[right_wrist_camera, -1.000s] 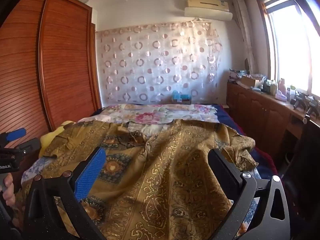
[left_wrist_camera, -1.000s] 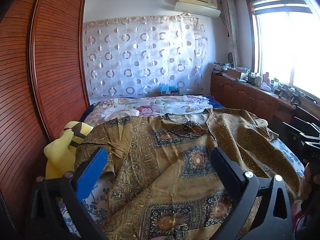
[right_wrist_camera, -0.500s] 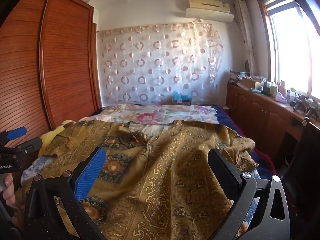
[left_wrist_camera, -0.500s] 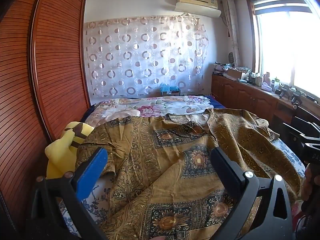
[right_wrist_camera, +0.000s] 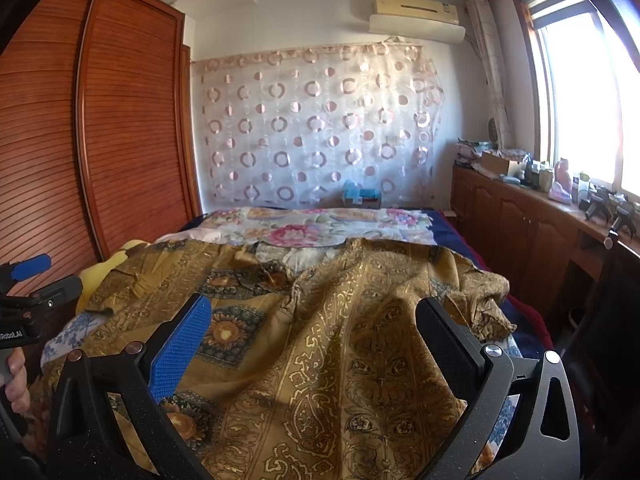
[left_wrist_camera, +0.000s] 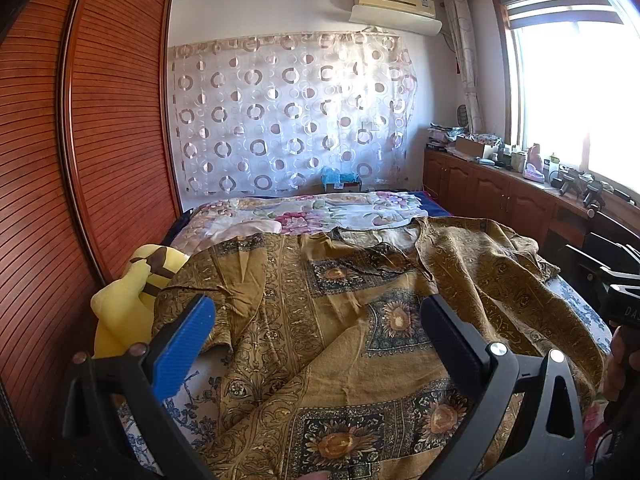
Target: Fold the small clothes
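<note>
Your left gripper [left_wrist_camera: 316,336] is all matte black plastic with a speckled finish, two chunky angled arms that fork out into fingers. One finger wears a bright blue textured pad [left_wrist_camera: 182,350], the other a plain black ribbed one. Silver round screw heads sit at the pivots, two per side, and there are triangular cutouts in the outer frame. Your right gripper [right_wrist_camera: 314,340] is the same build, same blue pad [right_wrist_camera: 180,346] with a fine dotted grip. From the right wrist view the left unit's body shows white lettering ending in "Robot.AI", and your hand [right_wrist_camera: 16,384] wraps the black handle below it
</note>
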{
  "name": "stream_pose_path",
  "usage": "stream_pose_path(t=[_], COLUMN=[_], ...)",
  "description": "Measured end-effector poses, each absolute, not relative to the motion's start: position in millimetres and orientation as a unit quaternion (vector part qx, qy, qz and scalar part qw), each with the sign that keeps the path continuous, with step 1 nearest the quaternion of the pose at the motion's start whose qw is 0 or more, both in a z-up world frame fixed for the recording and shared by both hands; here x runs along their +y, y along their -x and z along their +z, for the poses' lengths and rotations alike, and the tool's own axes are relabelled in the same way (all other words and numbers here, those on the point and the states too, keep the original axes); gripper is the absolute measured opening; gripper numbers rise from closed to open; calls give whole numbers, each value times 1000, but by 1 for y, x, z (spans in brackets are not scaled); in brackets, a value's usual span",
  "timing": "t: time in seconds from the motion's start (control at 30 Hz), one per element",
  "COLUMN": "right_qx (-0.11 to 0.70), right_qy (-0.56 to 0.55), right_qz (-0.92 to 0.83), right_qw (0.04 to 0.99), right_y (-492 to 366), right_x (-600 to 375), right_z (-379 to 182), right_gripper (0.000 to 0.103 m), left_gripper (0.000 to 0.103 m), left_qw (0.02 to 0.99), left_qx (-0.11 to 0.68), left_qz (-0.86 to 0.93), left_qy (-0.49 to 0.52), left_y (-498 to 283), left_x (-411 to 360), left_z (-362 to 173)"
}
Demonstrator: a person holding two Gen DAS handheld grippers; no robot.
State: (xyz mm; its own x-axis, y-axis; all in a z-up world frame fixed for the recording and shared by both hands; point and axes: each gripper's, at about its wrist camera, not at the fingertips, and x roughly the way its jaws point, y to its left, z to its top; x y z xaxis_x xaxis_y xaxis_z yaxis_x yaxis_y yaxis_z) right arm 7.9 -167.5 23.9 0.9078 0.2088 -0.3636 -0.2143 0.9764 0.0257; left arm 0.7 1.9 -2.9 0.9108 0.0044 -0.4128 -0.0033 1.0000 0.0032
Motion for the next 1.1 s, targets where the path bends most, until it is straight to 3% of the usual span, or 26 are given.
stream_pose_path(t=[1.1], right_qx=[186], right_qy=[8], right_qz=[108], right_qw=[976], right_y=[-8], right_x=[-166], right_z=[24], right_gripper=[103], left_gripper=[103], left_qw=[978], left_qx=[208], left_qz=[2], left_qy=[-4], left_y=[1], left_x=[5], left_z=[4])
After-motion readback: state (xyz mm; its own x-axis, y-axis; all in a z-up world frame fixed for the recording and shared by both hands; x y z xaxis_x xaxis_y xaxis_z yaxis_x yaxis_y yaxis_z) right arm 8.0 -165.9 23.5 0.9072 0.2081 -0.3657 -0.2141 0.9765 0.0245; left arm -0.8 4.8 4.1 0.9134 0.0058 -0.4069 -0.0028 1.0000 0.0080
